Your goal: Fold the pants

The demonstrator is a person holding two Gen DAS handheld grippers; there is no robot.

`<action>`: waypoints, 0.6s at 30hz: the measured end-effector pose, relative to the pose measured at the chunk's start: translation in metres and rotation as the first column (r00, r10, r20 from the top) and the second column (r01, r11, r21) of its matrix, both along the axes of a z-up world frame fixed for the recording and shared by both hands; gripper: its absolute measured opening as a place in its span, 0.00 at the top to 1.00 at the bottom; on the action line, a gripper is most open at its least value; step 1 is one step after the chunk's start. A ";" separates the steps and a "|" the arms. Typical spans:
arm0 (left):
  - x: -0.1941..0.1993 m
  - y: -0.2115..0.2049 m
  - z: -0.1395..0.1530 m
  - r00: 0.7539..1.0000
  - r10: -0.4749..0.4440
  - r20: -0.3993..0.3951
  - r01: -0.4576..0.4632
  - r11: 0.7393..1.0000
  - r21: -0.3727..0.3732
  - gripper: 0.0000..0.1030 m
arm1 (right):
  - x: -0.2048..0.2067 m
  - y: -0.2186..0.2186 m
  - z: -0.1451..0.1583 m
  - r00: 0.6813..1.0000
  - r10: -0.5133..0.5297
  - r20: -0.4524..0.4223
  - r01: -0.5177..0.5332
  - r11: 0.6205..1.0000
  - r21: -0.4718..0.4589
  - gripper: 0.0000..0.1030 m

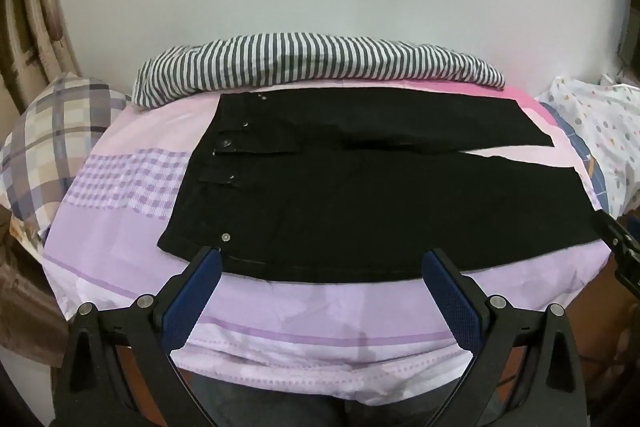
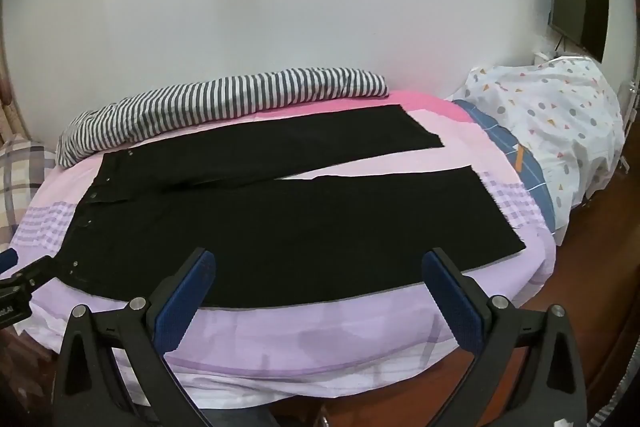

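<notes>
Pants: the black pants lie flat on the bed, across its middle, with the waistband toward the left edge of the bed and the two legs running toward the right edge. The legs are apart at the hems, and a narrow wedge of sheet shows between them.

Near leg: the near leg lies along the front edge of the bed; the far leg lies just beside the striped blanket at the back edge.

Left gripper: the left gripper hangs at the front edge of the bed, over the waist end. Its jaws stand wide apart and hold nothing; the left fingertip is near the front waist corner with its rivet.

Right gripper: the right gripper is also released and empty, over the near leg toward the hem end.

Step in hand: I judge that no fold is made yet; the pants are only spread, and both grippers are set for the first grasp.

Next move: probably each gripper must come down on the front edge of the near leg, one at the waist and one near the hem, pinch only this layer, and carry it over the far leg so that the legs match.

Care: the thick waistband with buttons may resist a thin pinch.
</notes>
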State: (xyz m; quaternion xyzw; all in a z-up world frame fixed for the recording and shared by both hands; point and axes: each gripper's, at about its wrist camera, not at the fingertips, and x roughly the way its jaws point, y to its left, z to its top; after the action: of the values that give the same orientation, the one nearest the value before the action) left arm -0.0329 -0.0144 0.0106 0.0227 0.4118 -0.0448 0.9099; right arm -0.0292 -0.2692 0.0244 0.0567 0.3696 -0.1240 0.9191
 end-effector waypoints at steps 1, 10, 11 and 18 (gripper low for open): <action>-0.002 -0.001 0.000 1.000 -0.003 0.008 0.003 1.000 0.004 0.03 | -0.002 0.000 -0.001 1.000 0.000 0.004 0.000 1.000 -0.005 0.00; -0.013 -0.013 0.003 0.998 -0.034 0.048 0.034 0.999 0.010 0.03 | -0.018 0.002 0.001 0.999 0.002 0.039 -0.001 1.000 -0.030 0.00; -0.013 -0.014 0.004 0.998 -0.037 0.054 0.036 0.999 0.011 0.03 | -0.019 0.003 0.001 0.999 0.003 0.041 -0.001 1.000 -0.031 0.00; -0.032 -0.012 0.002 0.995 -0.055 0.085 0.053 0.998 0.019 0.03 | -0.025 0.004 0.007 0.998 -0.002 0.068 0.005 0.999 -0.044 0.00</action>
State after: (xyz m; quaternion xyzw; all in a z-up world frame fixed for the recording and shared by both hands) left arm -0.0647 -0.0265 0.0123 0.0435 0.3720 -0.0647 0.9249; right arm -0.0544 -0.2654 0.0311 0.0410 0.3354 -0.1316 0.9319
